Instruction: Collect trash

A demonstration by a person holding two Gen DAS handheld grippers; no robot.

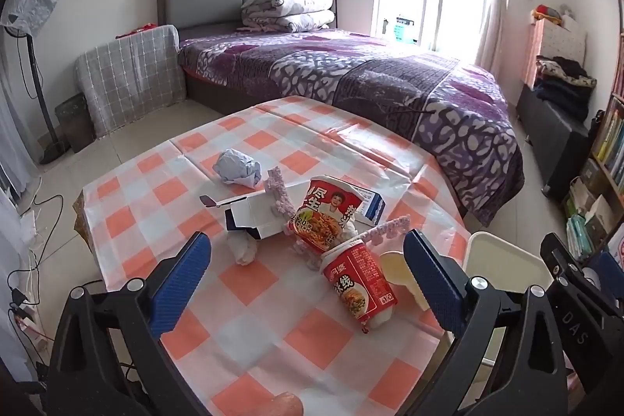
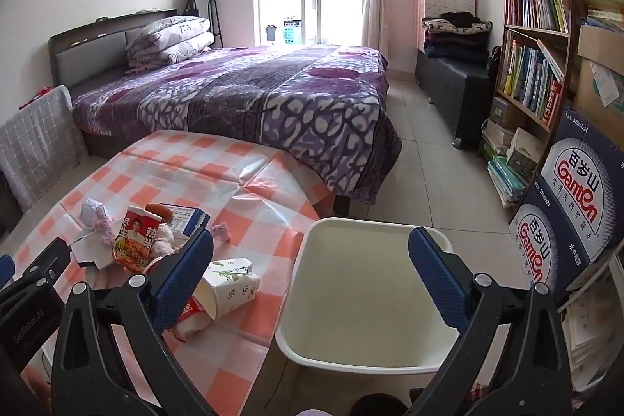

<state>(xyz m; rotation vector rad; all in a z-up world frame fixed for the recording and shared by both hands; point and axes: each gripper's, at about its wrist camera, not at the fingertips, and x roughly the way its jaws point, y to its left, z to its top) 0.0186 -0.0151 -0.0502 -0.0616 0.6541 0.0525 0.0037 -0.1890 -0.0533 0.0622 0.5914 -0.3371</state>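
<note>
Both claws wide and empty: left gripper (image 1: pixel 306 273) hovers over the near part of the orange-and-white checked tablecloth (image 1: pixel 249 338), right gripper (image 2: pixel 312 279) hangs over the cream plastic waste bin (image 2: pixel 362 299) standing just beside the table's right edge, nothing seen inside it. Trash sits clustered mid-table: tipped red paper noodle cup (image 1: pixel 360 283) nearest the left claw, upright red noodle cup with a portrait print (image 1: pixel 321 215) behind it, opened white cardboard carton (image 1: pixel 255 217) to its left, crumpled grey-blue paper ball (image 1: pixel 238 168) farther out, blue-and-white small box (image 1: pixel 370 207) to the right, pink fuzzy strips (image 1: pixel 279 193) tangled through the pile, white tissue wad (image 1: pixel 243 250) in front of the carton. Right view also shows a white leaf-print paper cup (image 2: pixel 230 285) lying on its side near the bin. Risks, as judgement: tipped cup is round and light, so an off-centre pinch likely rolls it or crushes it; fuzzy strips may snag and drag neighbours off the table; a sweeping approach could knock the upright cup over; releasing short of the bin rim drops trash on the floor.
</note>
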